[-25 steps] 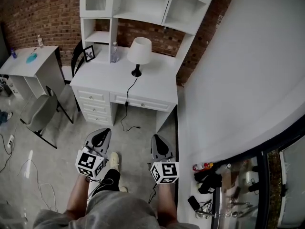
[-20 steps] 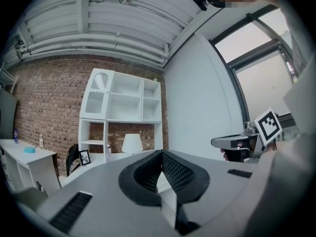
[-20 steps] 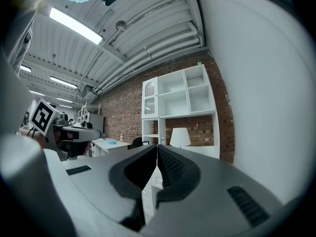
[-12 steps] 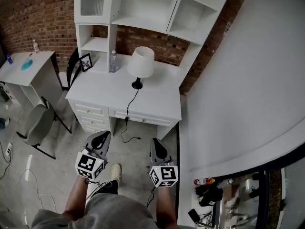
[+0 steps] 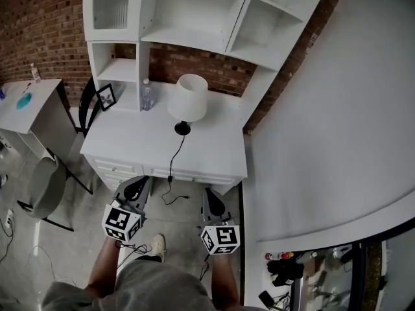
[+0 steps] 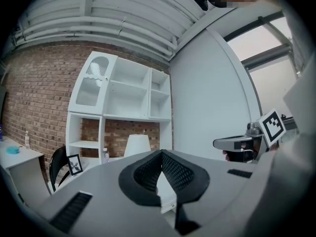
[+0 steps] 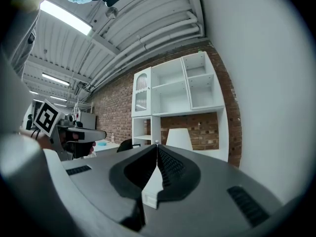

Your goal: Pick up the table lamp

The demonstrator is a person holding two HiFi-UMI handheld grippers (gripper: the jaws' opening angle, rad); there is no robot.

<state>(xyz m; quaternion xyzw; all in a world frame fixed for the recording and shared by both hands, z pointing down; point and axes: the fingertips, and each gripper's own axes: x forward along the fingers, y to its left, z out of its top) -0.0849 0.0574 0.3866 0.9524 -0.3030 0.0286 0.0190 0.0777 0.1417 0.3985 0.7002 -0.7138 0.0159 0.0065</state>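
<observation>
The table lamp (image 5: 188, 97), with a white shade and a small black base, stands on the white desk (image 5: 214, 154) in the head view. Its black cord (image 5: 171, 168) runs over the desk's front edge. My left gripper (image 5: 139, 183) and right gripper (image 5: 211, 193) are held side by side just short of the desk front, pointing at it and well short of the lamp. Both are shut with nothing between their jaws. In the left gripper view the lamp (image 6: 137, 144) shows just above the shut left gripper (image 6: 162, 152). In the right gripper view the lamp (image 7: 178, 138) stands right of the shut right gripper (image 7: 157, 146).
A white shelf unit (image 5: 194, 18) rises over the desk against a brick wall. A water bottle (image 5: 146, 94) and a picture frame (image 5: 106, 97) stand left of the lamp. A grey chair (image 5: 45, 186) and side table (image 5: 32, 99) are at left, a white wall (image 5: 324, 128) at right.
The person has walked toward the desk. Desk and lamp sit lower and larger in the head view, and both grippers have come up to the desk's front edge, still shut.
</observation>
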